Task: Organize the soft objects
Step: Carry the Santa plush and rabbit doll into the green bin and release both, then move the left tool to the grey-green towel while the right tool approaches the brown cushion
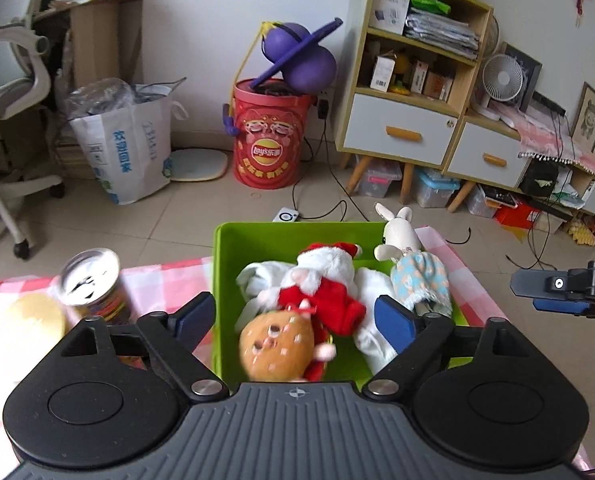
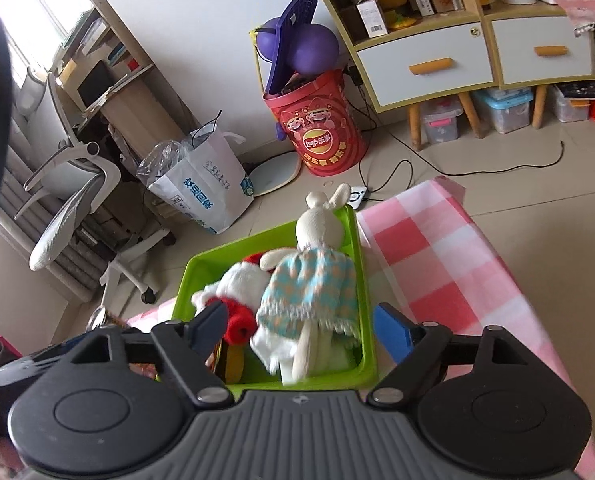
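A green bin [image 1: 225, 256] stands on a pink checked cloth and holds soft toys: a white and red Santa plush [image 1: 321, 284], a brown round plush [image 1: 277, 344] and a cream rabbit doll in a blue dress [image 1: 413, 264]. My left gripper [image 1: 297, 320] is open above the bin's near end, with the brown plush between its fingers, not held. In the right wrist view the bin [image 2: 361, 248] is in front, with the rabbit doll [image 2: 313, 284] lying in it. My right gripper [image 2: 301, 330] is open over the doll's legs, empty.
A snack can [image 1: 93, 284] and a yellow round object [image 1: 37, 320] sit on the cloth left of the bin. The pink checked cloth [image 2: 449, 264] spreads to the right. On the floor beyond are a red Lay's bucket [image 1: 269, 136], a white bag [image 1: 125, 148], a cabinet [image 1: 409, 80] and an office chair [image 2: 77, 200].
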Tool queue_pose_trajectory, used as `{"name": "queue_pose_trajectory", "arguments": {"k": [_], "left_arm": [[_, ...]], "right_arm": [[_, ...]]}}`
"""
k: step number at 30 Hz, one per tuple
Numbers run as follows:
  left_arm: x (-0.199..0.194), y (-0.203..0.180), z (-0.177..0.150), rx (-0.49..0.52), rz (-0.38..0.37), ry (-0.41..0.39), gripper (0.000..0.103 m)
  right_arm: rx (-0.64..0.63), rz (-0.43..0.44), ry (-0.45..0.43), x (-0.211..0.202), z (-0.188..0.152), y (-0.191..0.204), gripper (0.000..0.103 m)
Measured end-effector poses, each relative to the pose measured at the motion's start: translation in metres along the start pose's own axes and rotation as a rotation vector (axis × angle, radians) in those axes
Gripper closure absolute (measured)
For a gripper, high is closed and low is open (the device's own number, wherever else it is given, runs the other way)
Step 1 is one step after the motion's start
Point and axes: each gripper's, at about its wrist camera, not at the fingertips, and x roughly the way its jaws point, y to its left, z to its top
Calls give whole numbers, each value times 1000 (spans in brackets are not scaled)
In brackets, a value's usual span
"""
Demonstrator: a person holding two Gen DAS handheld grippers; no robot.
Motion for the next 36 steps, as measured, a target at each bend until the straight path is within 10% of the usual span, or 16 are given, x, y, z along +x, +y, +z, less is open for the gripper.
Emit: {"name": "queue_pose_trajectory", "arguments": {"k": [18, 36], "left_arm": [[-97, 12, -89, -10, -30, 3, 5], [-125, 27, -152, -69, 28, 26, 5]], "right_arm": [[-135, -43, 10, -77, -88, 41, 38], [-101, -217, 163, -54, -149, 34, 37]]}}
